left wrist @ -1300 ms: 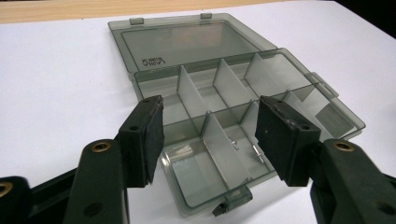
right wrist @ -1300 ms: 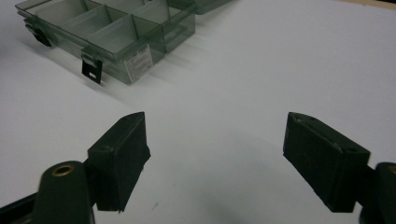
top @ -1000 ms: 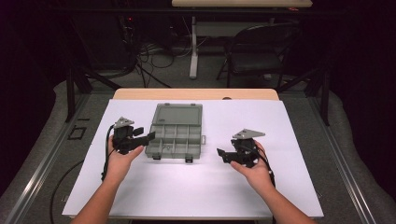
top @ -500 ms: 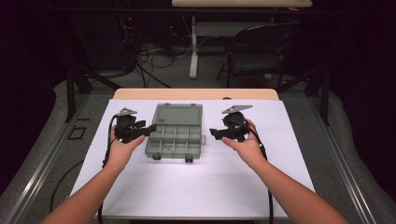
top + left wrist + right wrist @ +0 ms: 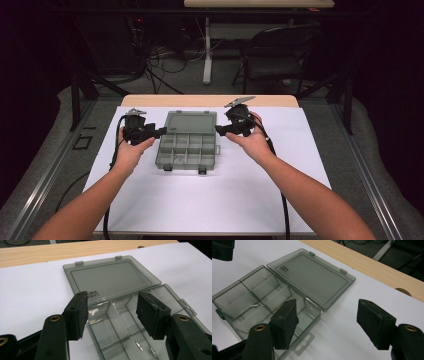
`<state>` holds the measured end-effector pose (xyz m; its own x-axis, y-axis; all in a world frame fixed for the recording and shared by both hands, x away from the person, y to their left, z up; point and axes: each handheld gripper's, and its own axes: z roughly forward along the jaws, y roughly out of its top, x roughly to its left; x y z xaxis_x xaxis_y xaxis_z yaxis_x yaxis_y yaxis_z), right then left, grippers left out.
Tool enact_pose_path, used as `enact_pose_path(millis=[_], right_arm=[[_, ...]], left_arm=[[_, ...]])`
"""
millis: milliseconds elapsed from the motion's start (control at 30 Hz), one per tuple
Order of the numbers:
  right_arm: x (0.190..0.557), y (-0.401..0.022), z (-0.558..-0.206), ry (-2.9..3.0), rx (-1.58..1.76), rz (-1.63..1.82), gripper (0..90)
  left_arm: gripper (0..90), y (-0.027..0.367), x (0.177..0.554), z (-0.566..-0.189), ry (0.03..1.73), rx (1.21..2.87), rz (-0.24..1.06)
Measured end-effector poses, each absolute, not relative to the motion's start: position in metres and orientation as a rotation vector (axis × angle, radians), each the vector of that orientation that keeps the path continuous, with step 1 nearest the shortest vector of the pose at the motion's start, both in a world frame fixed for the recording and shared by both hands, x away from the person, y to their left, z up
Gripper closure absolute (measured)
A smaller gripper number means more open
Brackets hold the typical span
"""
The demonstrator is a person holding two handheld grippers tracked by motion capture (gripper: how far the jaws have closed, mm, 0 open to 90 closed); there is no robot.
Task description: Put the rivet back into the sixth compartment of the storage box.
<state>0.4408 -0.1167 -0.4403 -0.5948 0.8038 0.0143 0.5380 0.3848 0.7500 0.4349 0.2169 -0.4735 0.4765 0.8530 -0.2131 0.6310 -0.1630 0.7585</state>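
Note:
An open smoky-grey plastic compartment box (image 5: 189,150) lies on the white sheet (image 5: 280,185), its lid (image 5: 191,122) folded flat toward the far side. My left gripper (image 5: 161,131) hovers at the box's left edge near the hinge, jaws open. In the left gripper view the gripper (image 5: 112,312) frames the lid (image 5: 112,281) and dividers without touching them, and two small screws (image 5: 139,346) lie in a near compartment. My right gripper (image 5: 219,131) is at the box's right edge, open. In the right gripper view the gripper (image 5: 329,322) stands above the box corner (image 5: 312,312), and a small screw (image 5: 254,306) rests in a compartment.
The wooden tabletop (image 5: 210,100) shows beyond the white sheet, with a hole (image 5: 403,291) near its edge. A dark chair (image 5: 280,55), a table leg (image 5: 207,50) and cables sit on the floor behind. Bare white sheet lies in front of the box.
My right hand has moved away from me and leftward, up to the box's right edge. My left hand has shifted slightly farther along the box's left side. The box has not moved.

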Motion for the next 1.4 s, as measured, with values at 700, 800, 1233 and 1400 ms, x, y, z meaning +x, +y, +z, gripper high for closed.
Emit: enact_pose_path(millis=[700,800,1233,1400], right_arm=[[0.484,-0.073,-0.467,2.331,1.302,1.006,33.6],[0.490,-0.071,-0.473,2.306,1.337,1.021,34.0],[0.502,-0.075,-0.490,2.254,1.421,0.995,38.6],[0.505,-0.075,-0.495,2.231,1.438,1.028,43.1]], left_arm=[[40.7,0.202,0.469,-0.488,1.263,1.909,0.258],[40.5,0.204,0.473,-0.491,1.274,1.900,0.262],[48.1,0.202,0.492,-0.501,1.352,1.896,0.341],[50.0,0.205,0.497,-0.508,1.405,1.894,0.320]])
